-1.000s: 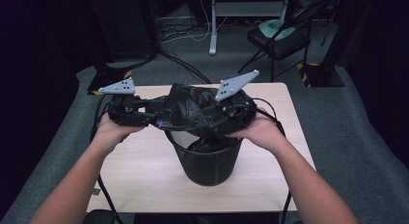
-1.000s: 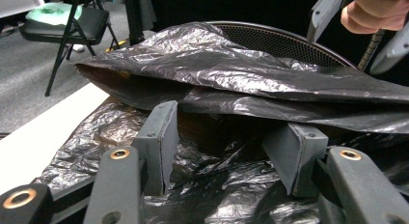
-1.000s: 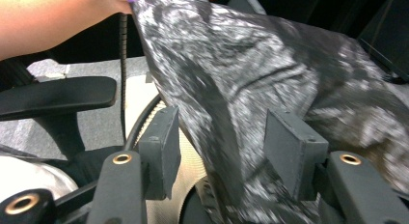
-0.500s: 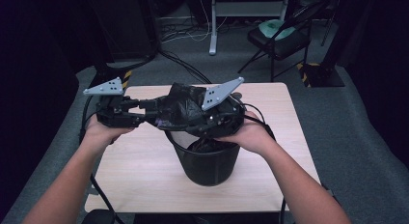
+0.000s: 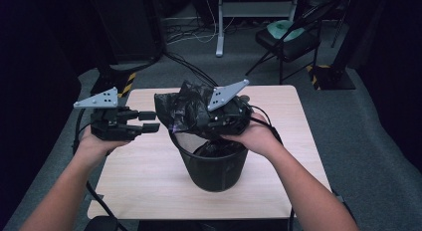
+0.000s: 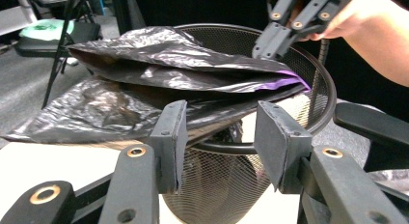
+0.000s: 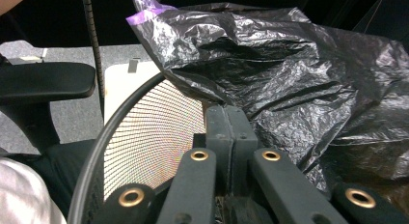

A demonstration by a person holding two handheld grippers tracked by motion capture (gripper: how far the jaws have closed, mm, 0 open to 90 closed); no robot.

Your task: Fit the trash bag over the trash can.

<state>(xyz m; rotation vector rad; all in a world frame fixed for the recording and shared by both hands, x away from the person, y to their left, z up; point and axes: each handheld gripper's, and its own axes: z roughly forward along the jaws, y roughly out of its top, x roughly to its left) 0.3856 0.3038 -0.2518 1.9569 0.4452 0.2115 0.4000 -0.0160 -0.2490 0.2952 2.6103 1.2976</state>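
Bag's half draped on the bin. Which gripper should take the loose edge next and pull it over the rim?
Left, probably. The left gripper is open with nothing between its pads, facing the black trash bag and the mesh bin rim. The right gripper is shut against the bag by the rim, so it looks occupied.

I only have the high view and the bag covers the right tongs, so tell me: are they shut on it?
Observer: Yes. In the right gripper view the right tongs are pressed together, apparently pinching the black bag just above the mesh bin rim.
Operator: Anything in the left tongs?
Observer: No. The left gripper view shows the left tongs apart with nothing between the pads. They have just been closing a little, short of the bag.
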